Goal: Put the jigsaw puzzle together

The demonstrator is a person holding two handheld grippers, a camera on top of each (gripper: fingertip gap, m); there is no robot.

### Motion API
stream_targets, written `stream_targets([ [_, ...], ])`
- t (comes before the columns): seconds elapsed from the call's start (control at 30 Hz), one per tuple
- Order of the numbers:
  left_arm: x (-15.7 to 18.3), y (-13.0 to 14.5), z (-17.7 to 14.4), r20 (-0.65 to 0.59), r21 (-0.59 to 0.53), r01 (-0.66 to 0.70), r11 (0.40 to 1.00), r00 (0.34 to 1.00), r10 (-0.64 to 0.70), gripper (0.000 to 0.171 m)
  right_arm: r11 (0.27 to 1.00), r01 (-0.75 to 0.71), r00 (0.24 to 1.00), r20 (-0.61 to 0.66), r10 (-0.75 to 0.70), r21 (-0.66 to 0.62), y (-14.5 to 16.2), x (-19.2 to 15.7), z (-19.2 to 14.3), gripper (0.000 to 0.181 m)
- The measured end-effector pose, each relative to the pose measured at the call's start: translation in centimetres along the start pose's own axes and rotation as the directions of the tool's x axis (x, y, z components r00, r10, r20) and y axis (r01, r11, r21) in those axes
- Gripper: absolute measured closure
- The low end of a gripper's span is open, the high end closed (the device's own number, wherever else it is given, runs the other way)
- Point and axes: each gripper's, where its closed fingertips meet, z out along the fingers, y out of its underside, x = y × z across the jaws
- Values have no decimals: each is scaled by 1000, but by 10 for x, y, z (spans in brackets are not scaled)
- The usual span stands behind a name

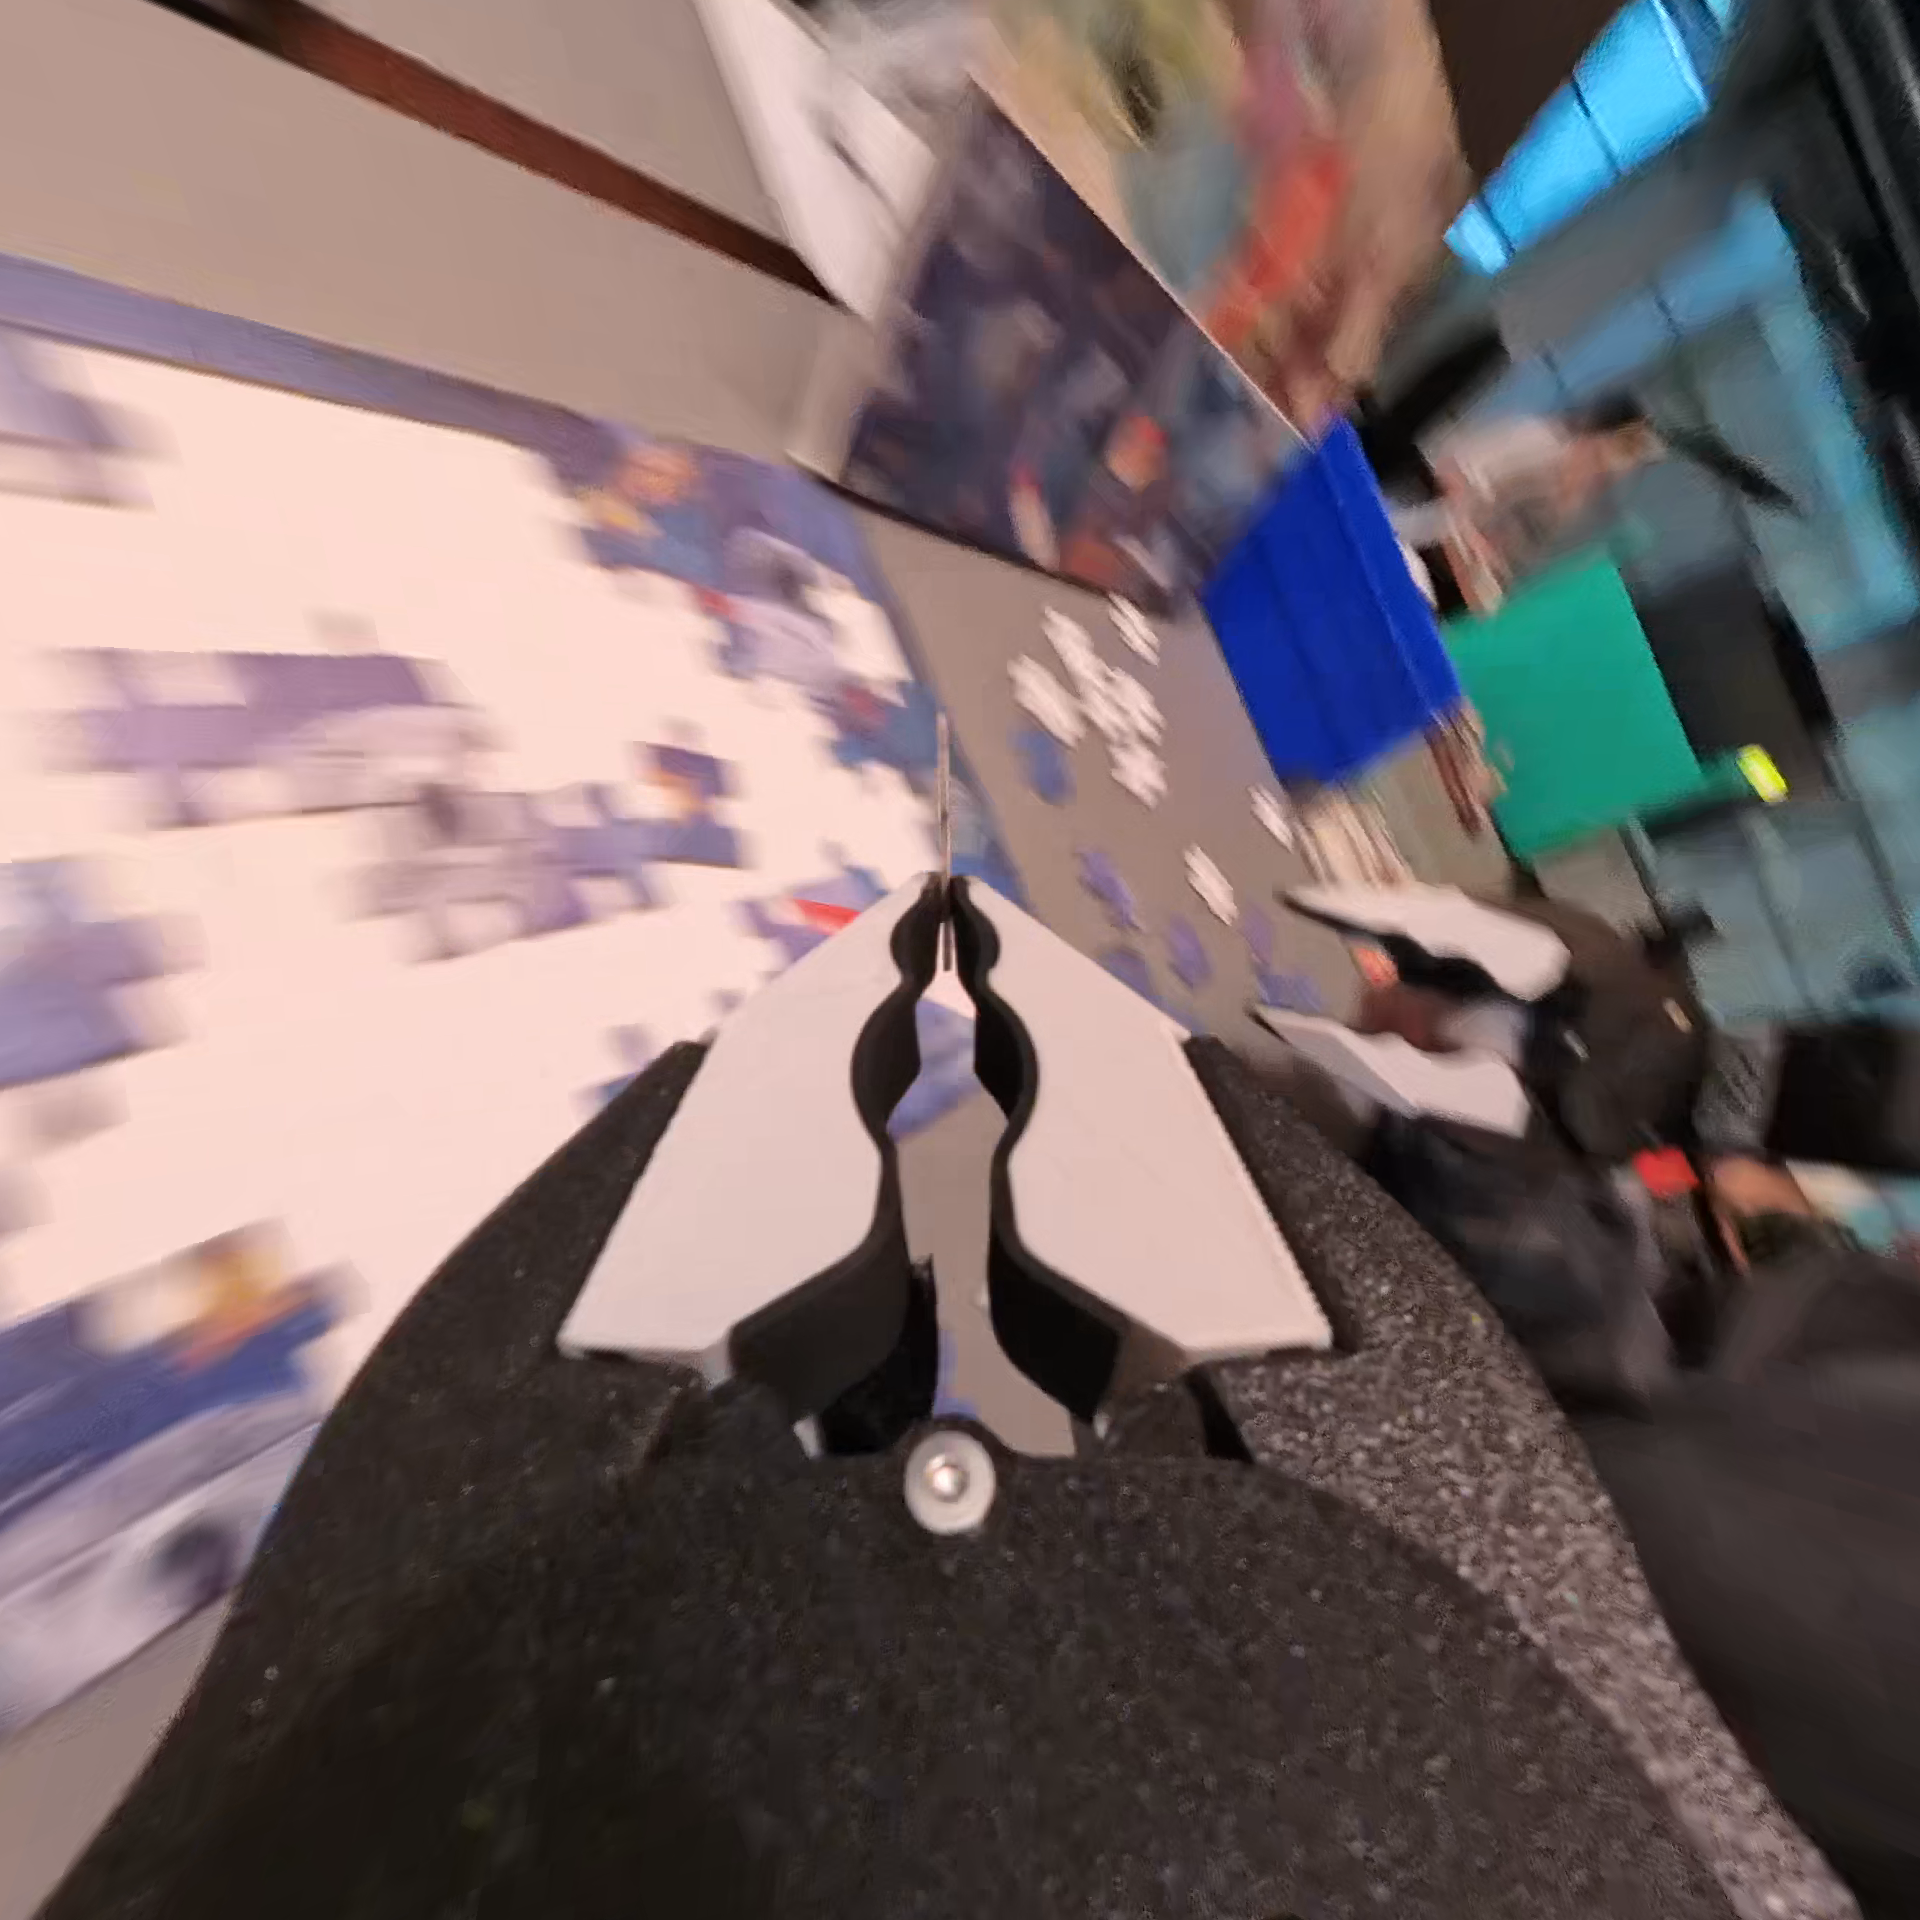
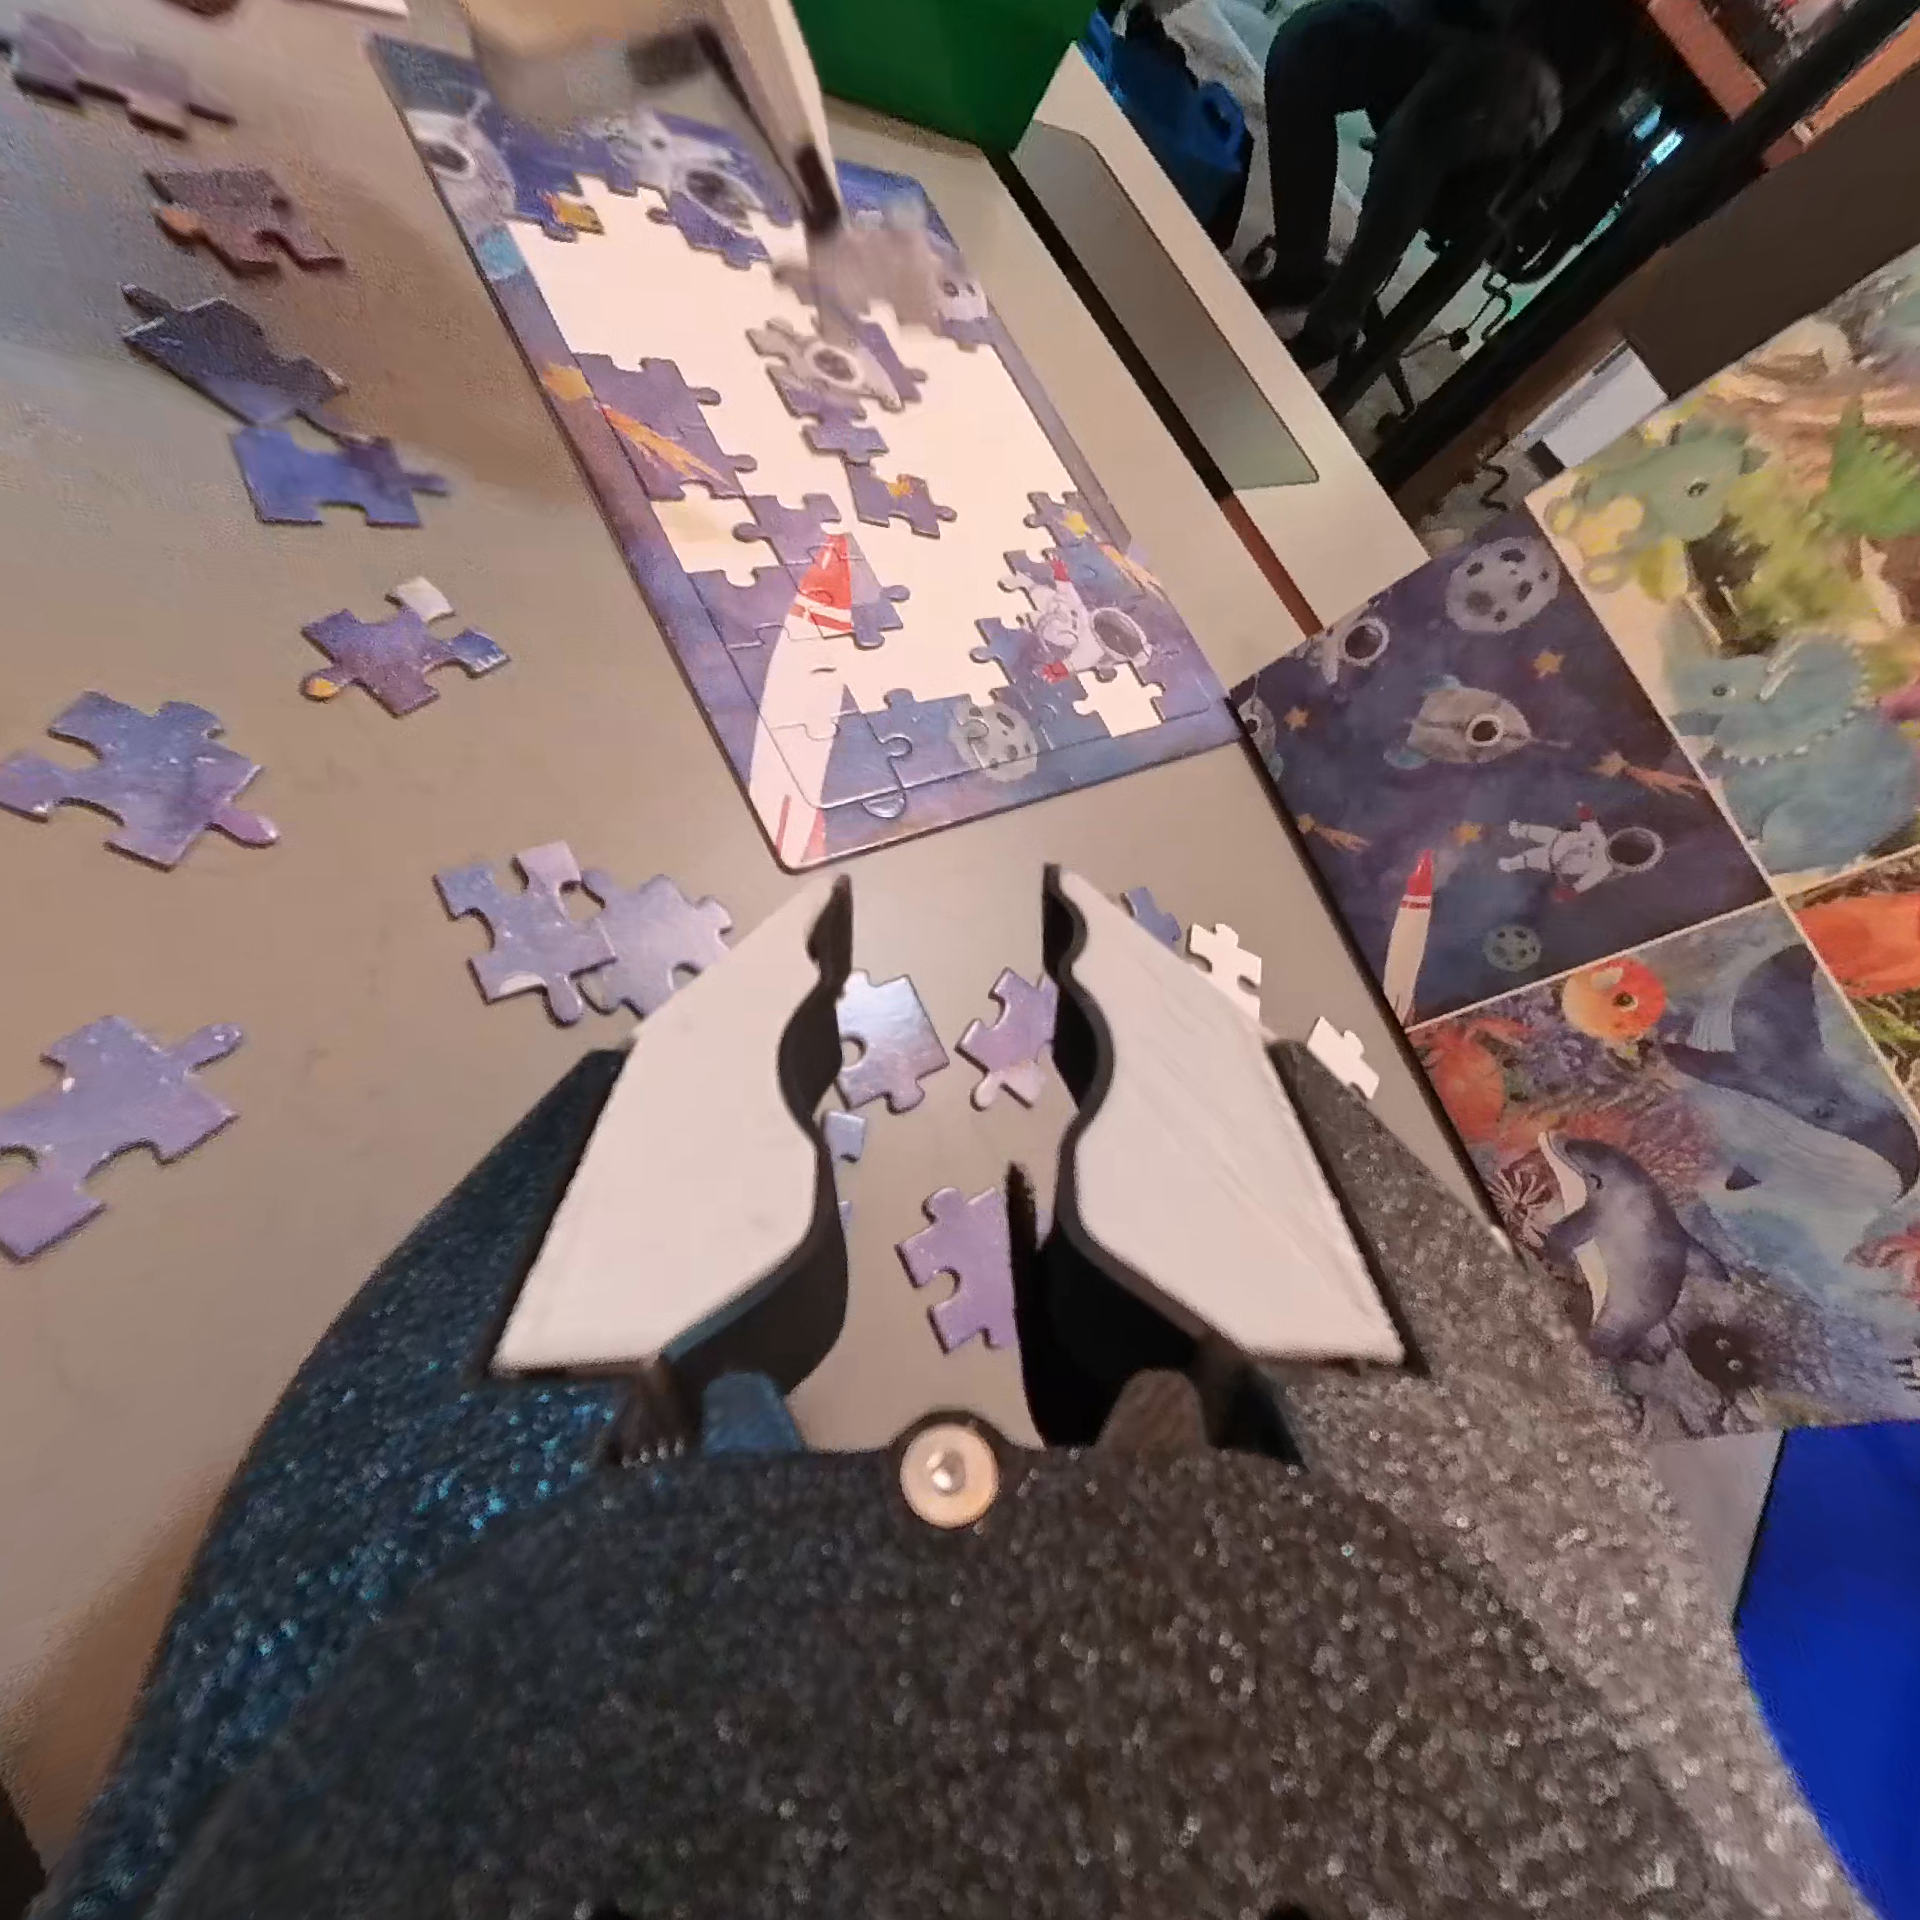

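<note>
The puzzle piece point(image 1: 943, 831) sat edge-on, pinched at its lower rim between the tips of my left gripper point(image 1: 948, 896), jaws clamped on it, carried above the puzzle tray point(image 2: 1049, 800) on the desk point(image 2: 520, 582). The left wrist view was heavily motion-blurred, so I could not tell which gap lay beneath. The tray was partly filled: rocket and bottom row in, a large white backing area bare through the middle. To seat the piece well I judged it should be tipped flat, turned to match its neighbours' tabs, lowered straight and released only once it rested level. My right gripper point(image 2: 945, 894) hung with jaws apart and nothing between them, over a few loose pieces point(image 2: 894, 1023) near the tray's near corner; more loose pieces point(image 2: 135, 774) lay spread on the desk to the left, clear of the tray. The reference picture sheet point(image 2: 1496, 769) lay just right of the tray, a blue box point(image 1: 1320, 623) beyond. Risk: a thin grip on a thin card may let it swivel.
</note>
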Motion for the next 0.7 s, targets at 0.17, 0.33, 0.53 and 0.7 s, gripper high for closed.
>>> stream_targets([
  [0.17, -73, -16, -35, 183, 147, 173, 974, 963, -199, 170, 999, 30, 1000, 9, -30, -40, 9, -4, 3, 145],
  [0.33, -83, -5, -27, 217, 109, 202, 973, 951, -222, 170, 993, 110, 994, 19, -109, -47, 10, -15, 3, 146],
  [0.53, -86, -2, -21, 215, 75, 205, 976, 952, -217, 170, 996, 77, 997, 25, -76, -44, 12, -12, 1, 147],
  [0.7, -87, -2, -19, 229, 54, 175, 983, 956, -183, 170, 998, 49, 998, 34, -47, -48, 14, -10, 1, 147],
])
